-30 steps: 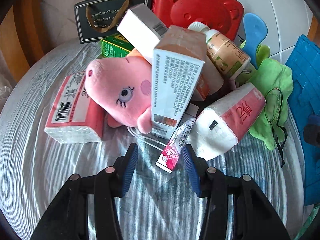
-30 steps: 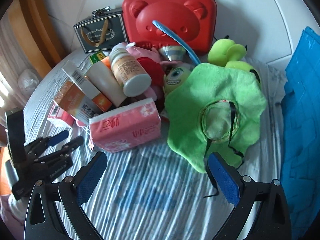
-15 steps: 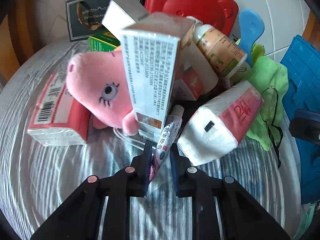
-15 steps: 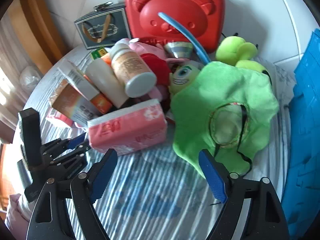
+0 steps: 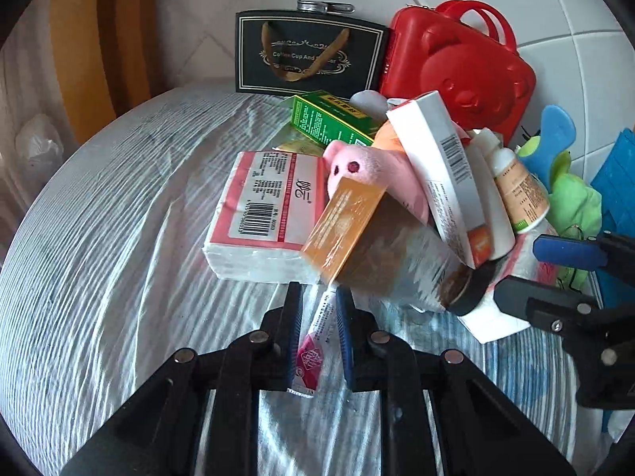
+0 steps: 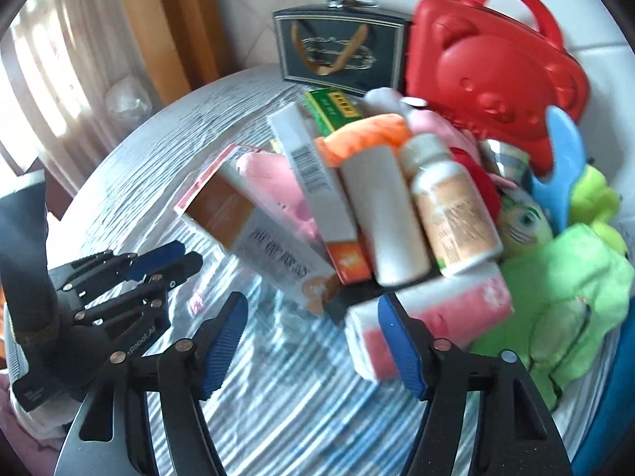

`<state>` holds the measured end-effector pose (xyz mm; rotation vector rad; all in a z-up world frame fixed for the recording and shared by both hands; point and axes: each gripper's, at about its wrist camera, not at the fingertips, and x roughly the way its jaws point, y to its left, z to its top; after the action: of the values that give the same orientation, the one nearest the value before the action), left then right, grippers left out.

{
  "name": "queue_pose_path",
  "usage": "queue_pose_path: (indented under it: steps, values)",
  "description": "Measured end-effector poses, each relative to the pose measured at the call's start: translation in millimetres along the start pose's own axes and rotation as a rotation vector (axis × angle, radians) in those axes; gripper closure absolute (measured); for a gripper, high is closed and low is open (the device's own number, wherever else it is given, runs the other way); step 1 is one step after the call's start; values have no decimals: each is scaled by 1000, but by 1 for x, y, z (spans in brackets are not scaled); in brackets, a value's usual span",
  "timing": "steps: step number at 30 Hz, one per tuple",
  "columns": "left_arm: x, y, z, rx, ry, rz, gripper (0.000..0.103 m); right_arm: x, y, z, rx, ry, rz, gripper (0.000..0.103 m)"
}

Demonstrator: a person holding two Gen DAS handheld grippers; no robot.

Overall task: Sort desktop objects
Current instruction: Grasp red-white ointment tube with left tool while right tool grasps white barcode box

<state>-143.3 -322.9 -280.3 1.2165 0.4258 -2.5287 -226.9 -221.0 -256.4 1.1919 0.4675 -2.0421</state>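
Note:
My left gripper [image 5: 320, 317] is shut on a small pink-and-white ointment tube [image 5: 315, 341], held between its blue pads just in front of the pile. The pile holds a tissue pack [image 5: 270, 206], a pink pig plush [image 5: 369, 170], an orange medicine box [image 5: 345, 226], a white box [image 5: 440, 166] and a pill bottle [image 5: 520, 190]. My right gripper [image 6: 313, 341] is open and empty, its right pad against a pink tissue pack [image 6: 444, 309]. The left gripper [image 6: 158, 265] also shows in the right wrist view.
A red bear case [image 5: 460, 67] and a black gift bag [image 5: 309, 55] stand at the back by the tiled wall. A green plush [image 6: 563, 289] and a blue comb [image 6: 559, 158] lie right. A blue basket [image 5: 615, 182] stands at the far right. A striped cloth [image 5: 119, 238] covers the table.
My left gripper closed on the tube and pulled it back out of the pile, swinging left. My right gripper moved forward and left, up to the pink tissue pack, its jaws narrower.

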Motion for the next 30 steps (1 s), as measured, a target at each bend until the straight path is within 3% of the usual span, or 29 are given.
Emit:
queue_pose_path:
  steps: [5, 11, 15, 19, 21, 24, 30]
  values:
    - [12, 10, -1, -25, 17, 3, 87, 26, 24, 11, -88, 24, 5, 35]
    - [24, 22, -11, -74, 74, -59, 87, 48, 31, 9, -154, 53, -30, 35]
    - [28, 24, -14, -63, 133, 9, 86, 37, 14, 8, -90, 26, -31, 35]
    - [24, 46, -25, -90, 159, 74, 86, 29, -13, 9, -29, 19, -87, 35]
    - [19, 57, -30, -102, 177, 86, 86, 27, -26, 8, 18, 27, -72, 35]
    - [14, 59, -35, -99, 197, 58, 86, 27, -28, 7, 43, 28, -40, 35]
    - [17, 27, -35, -45, 219, -13, 86, 37, -6, 8, -9, 35, -17, 35]
